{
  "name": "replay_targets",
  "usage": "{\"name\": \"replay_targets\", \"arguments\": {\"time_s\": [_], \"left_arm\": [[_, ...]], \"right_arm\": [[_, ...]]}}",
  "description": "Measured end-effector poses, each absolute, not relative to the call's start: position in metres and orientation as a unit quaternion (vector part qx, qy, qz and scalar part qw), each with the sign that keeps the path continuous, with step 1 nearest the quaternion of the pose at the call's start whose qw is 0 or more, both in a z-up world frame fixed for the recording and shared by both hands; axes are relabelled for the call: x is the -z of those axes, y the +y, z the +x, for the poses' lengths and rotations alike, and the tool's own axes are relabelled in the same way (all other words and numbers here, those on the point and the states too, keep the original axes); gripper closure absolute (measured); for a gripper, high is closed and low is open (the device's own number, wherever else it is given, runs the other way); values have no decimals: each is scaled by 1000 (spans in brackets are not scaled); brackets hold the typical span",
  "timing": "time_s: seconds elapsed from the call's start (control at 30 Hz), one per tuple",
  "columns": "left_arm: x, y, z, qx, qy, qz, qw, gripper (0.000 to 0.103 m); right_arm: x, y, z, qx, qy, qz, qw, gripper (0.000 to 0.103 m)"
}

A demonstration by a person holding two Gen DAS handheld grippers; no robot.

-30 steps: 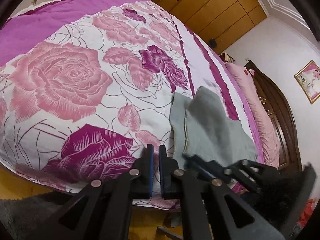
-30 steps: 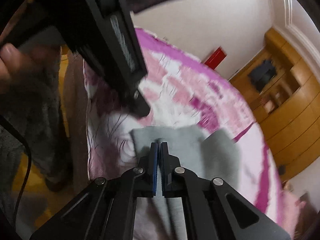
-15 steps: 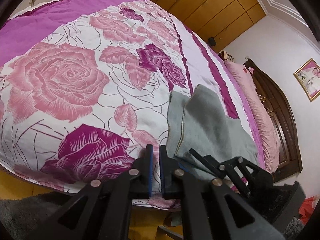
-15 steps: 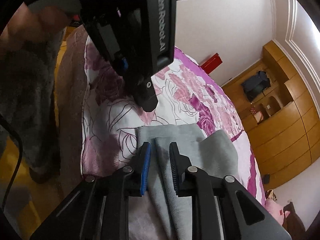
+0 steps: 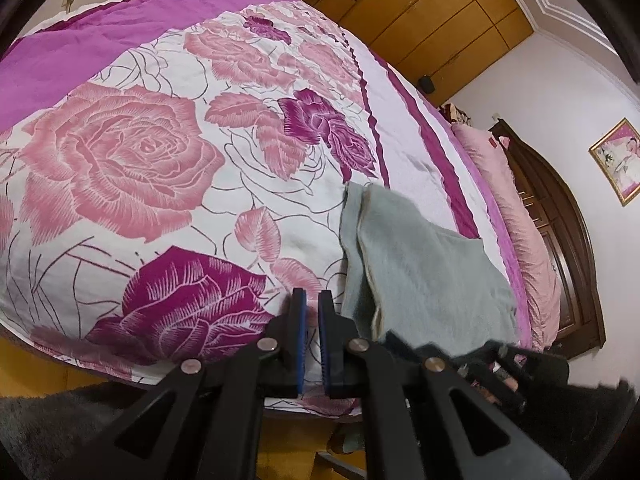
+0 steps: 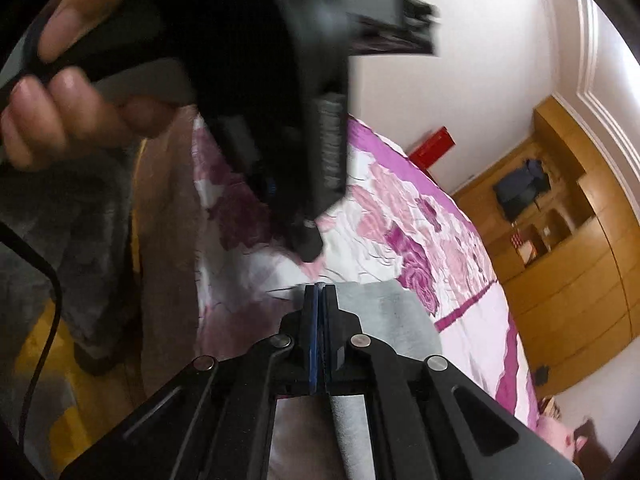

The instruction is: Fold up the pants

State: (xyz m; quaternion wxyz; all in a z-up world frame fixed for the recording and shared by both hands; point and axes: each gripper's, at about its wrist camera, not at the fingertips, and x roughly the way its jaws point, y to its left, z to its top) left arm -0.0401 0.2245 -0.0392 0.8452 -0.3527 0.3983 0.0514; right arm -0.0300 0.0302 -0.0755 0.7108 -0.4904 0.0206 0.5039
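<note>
The grey pants (image 5: pixel 424 264) lie partly folded on the bed (image 5: pixel 120 160), near its front edge and toward the pink pillows (image 5: pixel 516 216), one layer lapped over another with a pale seam running down the overlap. The bed's cover is white with large pink and purple roses and a purple band along the far side. The left gripper (image 5: pixel 312 300) hangs over the bed's front edge just beside the pants, on their rose side; its jaws are drawn in to a narrow slit with nothing between the blue pads, and it does not touch the cloth. The right gripper (image 6: pixel 319 292) is above the near part of the pants, its jaws pressed together; whether any cloth is pinched at the tips cannot be told, since this view is blurred. In the left view the right gripper shows as a dark blurred shape at the pants' near corner. In the right view a hand (image 6: pixel 60 92) grips the left gripper's handle above the bed. Wooden wardrobes (image 5: pixel 440 28) stand beyond the bed's far end, and a dark wooden headboard (image 5: pixel 560 240) rises behind the pillows.
</note>
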Motion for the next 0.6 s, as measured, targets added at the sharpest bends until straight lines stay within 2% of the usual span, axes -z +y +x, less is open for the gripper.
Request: {"name": "replay_targets", "arguments": {"time_s": [0.13,0.33,0.47,0.53,0.6], "left_arm": [[39,224,-40,-51,399,-351,846,97],[41,225,-40,-54,402,-354,843,97],[40,224,-39,-54,401,-352,844,95],[40,224,-39,-55,401,-351,844,95],[40,223,-38,-58,402,-346,845,95]], "right_arm": [[89,34,-29,-516,35,-489,702,103],[78,33,-18,-543,69,-466,695,101],[27,27,23,-618,132,-386,672,78],[11,30,51,-611,102,-403,673,76],[10,40,85,-597,117,-419,674,76]]}}
